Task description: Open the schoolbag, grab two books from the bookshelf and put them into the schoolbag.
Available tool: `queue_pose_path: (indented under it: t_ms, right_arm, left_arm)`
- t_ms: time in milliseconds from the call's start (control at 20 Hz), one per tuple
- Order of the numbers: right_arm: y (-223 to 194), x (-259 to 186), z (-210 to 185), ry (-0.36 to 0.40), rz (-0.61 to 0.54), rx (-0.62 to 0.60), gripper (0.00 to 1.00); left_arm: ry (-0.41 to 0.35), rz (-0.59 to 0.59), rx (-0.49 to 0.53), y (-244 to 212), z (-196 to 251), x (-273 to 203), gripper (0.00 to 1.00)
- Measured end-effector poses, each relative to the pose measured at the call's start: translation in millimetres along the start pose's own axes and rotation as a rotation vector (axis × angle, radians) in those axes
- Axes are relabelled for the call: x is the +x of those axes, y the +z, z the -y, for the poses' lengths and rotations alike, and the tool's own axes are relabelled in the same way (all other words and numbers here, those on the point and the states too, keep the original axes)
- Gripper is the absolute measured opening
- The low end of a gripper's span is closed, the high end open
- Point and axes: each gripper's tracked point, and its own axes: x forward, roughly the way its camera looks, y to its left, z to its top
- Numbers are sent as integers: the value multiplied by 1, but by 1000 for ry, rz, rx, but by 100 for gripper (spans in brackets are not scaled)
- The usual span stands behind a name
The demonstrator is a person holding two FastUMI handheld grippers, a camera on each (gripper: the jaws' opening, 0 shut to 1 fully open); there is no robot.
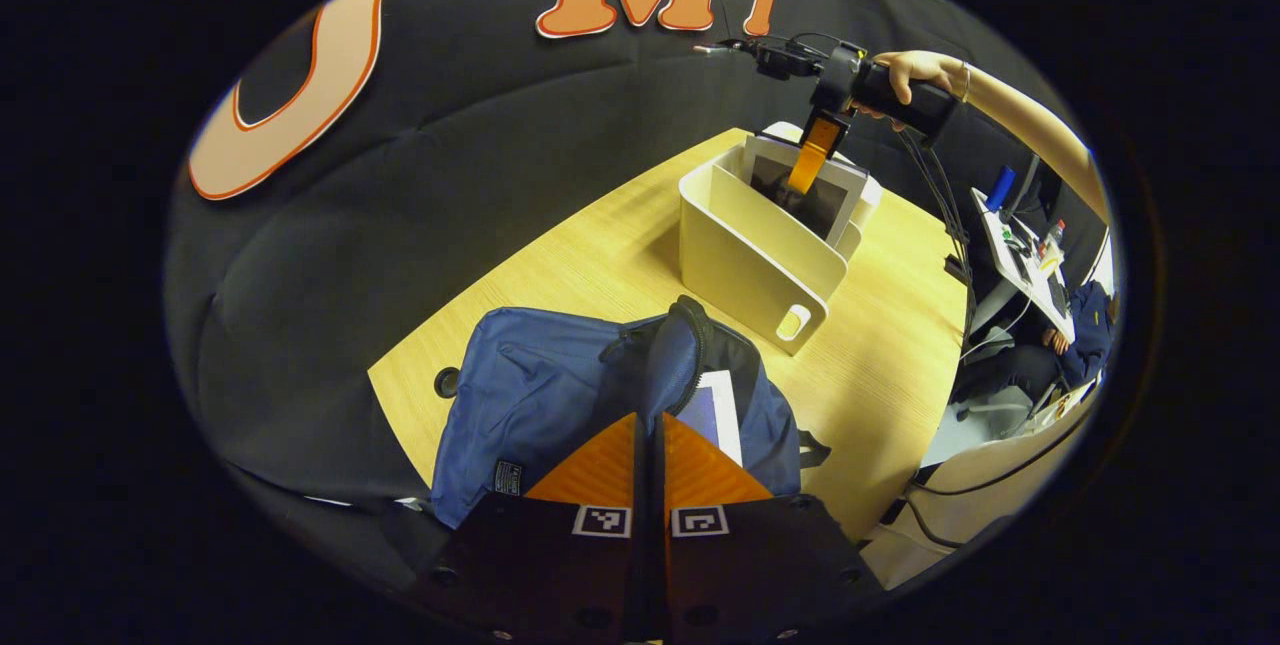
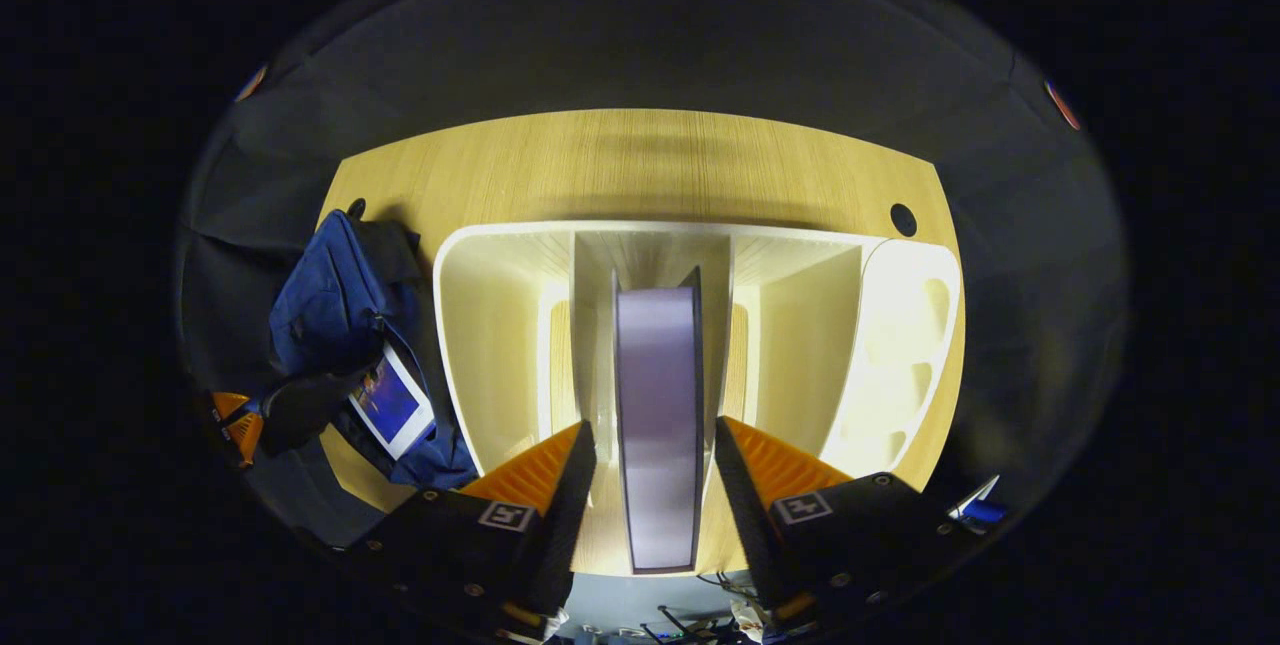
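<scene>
Pale wood table [image 1: 620,255] carries a white bookshelf [image 1: 745,260]; black cloth walls rise behind it. Beside the bookshelf lies the blue schoolbag [image 1: 545,395], open, one book [image 1: 722,410] inside. Left gripper [image 1: 650,445] hangs clenched over the schoolbag. Right gripper [image 2: 650,460] straddles a second book [image 2: 657,405] in the bookshelf, fingers spread, not touching

Open compartments left free either side of the book [image 2: 657,405], flanked by bookshelf [image 2: 500,255] dividers, schoolbag [image 2: 330,305] set just beside.
</scene>
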Motion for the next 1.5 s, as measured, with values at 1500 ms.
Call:
queue_pose_path:
  t_ms: [1500]
  right_arm:
    - [-70,-210,-33,156,431,139,32]
  left_arm:
    - [3,30,16,-7,-2,-14,1]
